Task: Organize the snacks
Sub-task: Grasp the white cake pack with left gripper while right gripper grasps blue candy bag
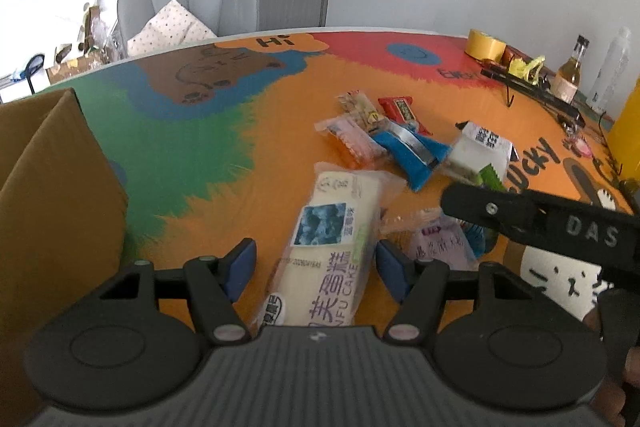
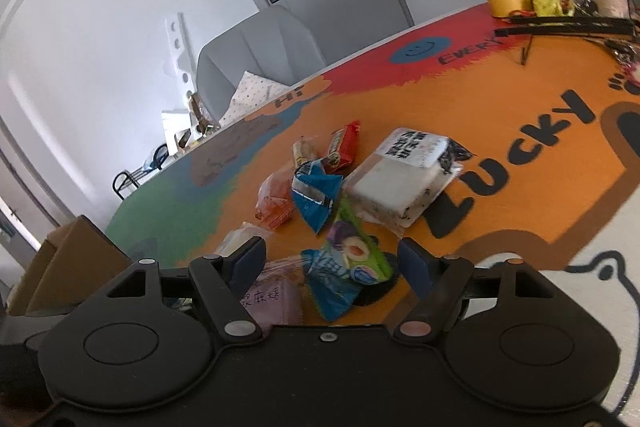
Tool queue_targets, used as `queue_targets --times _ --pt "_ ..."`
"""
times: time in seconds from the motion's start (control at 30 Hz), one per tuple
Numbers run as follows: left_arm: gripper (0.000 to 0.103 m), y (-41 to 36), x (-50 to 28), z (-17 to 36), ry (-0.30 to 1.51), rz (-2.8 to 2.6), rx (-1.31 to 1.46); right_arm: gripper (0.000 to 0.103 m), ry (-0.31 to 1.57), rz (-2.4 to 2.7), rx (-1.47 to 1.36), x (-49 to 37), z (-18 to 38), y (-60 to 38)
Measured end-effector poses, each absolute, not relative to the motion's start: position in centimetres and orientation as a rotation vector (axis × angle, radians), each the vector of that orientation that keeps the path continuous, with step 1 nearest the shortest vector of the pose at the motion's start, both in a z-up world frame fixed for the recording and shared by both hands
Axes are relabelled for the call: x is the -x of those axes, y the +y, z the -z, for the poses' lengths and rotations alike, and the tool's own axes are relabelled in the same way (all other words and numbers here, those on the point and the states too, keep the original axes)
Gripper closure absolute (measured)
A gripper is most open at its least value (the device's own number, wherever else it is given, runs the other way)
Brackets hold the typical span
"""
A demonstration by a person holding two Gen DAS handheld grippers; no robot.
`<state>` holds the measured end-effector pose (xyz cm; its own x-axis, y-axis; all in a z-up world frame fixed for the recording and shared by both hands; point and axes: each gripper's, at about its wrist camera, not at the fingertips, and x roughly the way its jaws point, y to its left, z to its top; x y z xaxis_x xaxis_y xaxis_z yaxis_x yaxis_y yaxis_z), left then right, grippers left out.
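Left gripper: jaws are standing apart, straddling the long cake pack; the blue pads are sitting beside it and not pressing.
Right gripper: jaws are standing apart over the green and blue pouch; nothing is being held.
Cake pack handling: it is reading as light and soft inside a slick film wrapper; it is likely to dent under a hard squeeze. Taking hold across the narrow width near mid-length is looking best.
Pouch handling: it is looking thin, crinkly and slippery; a pinch on the flat body is looking safer than one on the sealed edge.
Snack pile: 1 blue packet and 1 white boxed cake are lying farther out on the table mat.
Left view only: the cardboard box, the probable destination, is filling the left side, and the right gripper's arm is crossing in.
Right view only: the purple packet is lying beside the pouch, and the white boxed cake's printed label is showing.
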<state>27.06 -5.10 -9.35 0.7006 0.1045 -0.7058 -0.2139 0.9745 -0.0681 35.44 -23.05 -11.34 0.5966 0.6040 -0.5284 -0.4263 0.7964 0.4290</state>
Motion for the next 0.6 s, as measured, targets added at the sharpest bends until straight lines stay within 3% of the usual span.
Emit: queue_targets --times 0.1,0.17,0.3,0.6 --pt "0.052 -4.9 -26.8 9.3 0.766 -0.174 0.163 0.035 0.704 -0.608 -0.233 -35.1 11.3 -22.4" --pt "0.065 -4.9 -26.7 9.3 0.763 -0.171 0.165 0.054 0.707 -0.613 -0.222 -34.9 11.3 -22.3" --pt "0.07 -5.0 -26.3 9.1 0.76 -0.163 0.18 0.075 0.722 -0.637 -0.23 -34.5 11.5 -22.4" --pt "0.074 -5.3 -24.7 8.4 0.732 -0.147 0.192 0.077 0.686 -0.624 -0.3 -32.3 11.0 -24.5"
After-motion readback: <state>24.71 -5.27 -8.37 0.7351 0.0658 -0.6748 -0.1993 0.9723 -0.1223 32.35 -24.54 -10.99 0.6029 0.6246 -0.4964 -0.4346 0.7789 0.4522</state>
